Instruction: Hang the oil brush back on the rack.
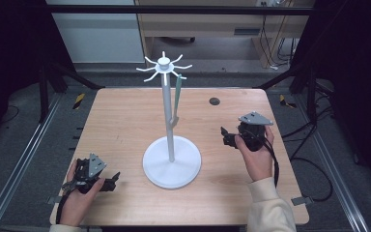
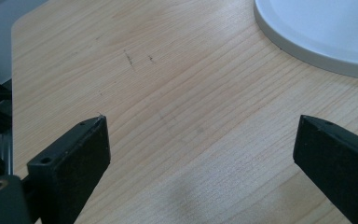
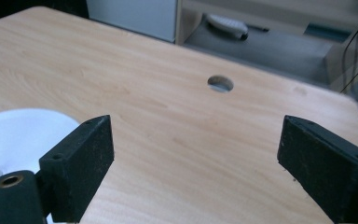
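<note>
Stand sits at the middle of my table, a white piece with a round flat base, a thin upright pole and a ring of short prongs at the top. From one prong on its right side I see a slim green item hanging down beside the pole; I cannot tell what it is.

My left gripper is low at the near left part of the table, held in the left hand, with its jaws aimed right toward the base and stopping short of it. In the left gripper view its jaws stand wide apart with nothing between them but bare wood, and the edge of the base curves across the upper right corner.

My right gripper is held in the right hand to the right of the stand, apart from it, with a grey plate on top and a cable trailing back past a cream sleeve. In the right gripper view its jaws are also spread wide and hold nothing. Past them I see a small round hole in the tabletop, and part of the white base at the lower left.
</note>
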`<state>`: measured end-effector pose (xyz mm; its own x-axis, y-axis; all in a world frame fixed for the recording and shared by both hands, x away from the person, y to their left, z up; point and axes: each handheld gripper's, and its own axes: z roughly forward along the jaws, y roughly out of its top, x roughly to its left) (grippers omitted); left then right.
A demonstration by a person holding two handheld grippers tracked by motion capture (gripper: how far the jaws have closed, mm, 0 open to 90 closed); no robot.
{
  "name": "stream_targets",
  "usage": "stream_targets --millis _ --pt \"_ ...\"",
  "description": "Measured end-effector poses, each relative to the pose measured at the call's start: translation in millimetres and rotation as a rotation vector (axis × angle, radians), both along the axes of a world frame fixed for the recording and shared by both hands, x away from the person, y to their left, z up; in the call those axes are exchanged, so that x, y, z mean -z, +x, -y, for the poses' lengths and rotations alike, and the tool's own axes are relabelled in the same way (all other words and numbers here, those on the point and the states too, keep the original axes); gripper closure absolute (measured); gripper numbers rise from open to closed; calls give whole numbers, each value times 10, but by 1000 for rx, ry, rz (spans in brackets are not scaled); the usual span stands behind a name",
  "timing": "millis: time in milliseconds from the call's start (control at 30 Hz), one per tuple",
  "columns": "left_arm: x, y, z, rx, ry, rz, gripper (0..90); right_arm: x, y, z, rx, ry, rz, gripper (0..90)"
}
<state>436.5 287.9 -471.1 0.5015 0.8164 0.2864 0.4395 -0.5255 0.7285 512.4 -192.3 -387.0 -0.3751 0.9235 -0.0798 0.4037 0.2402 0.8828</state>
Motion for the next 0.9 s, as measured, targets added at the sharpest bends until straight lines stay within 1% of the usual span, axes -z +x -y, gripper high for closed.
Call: stream_targets --millis 100,200,300,333,367,433,467,567,667,733,767,833,900 --pt "1 -1 2 2 -2 1 32 97 38 47 -2 11 -38 112" --pt "0 0 4 5 -2 1 32 162 56 85 4 19 -48 116" --pt "0 -1 6 6 -1 0 32 236 72 104 8 3 -57 116" --pt "-1 -1 6 7 -1 0 32 253 77 101 7 -2 -67 114" --pt "-1 -1 6 7 -2 0 32 285 91 98 3 -31 -78 112" --pt "0 -1 7 8 -1 0 32 346 98 84 -1 -31 -85 115" --pt "0 -1 7 8 -1 0 32 370 104 82 -13 -32 -94 115" --pt "-1 -1 10 11 1 -1 32 472 122 45 -27 -53 -126 117" --pt "-4 -2 10 15 5 -2 31 553 144 4 -56 -86 -159 117" --pt "-4 -3 12 17 5 -2 31 617 160 -29 -80 -111 -191 116" --pt "-5 -4 13 17 6 -2 31 640 161 -44 -85 -110 -201 117" --pt "-6 -3 16 18 7 -2 31 702 169 -67 -99 -122 -226 117" --pt "-3 -2 18 20 7 -3 31 733 174 -74 -105 -119 -240 117"
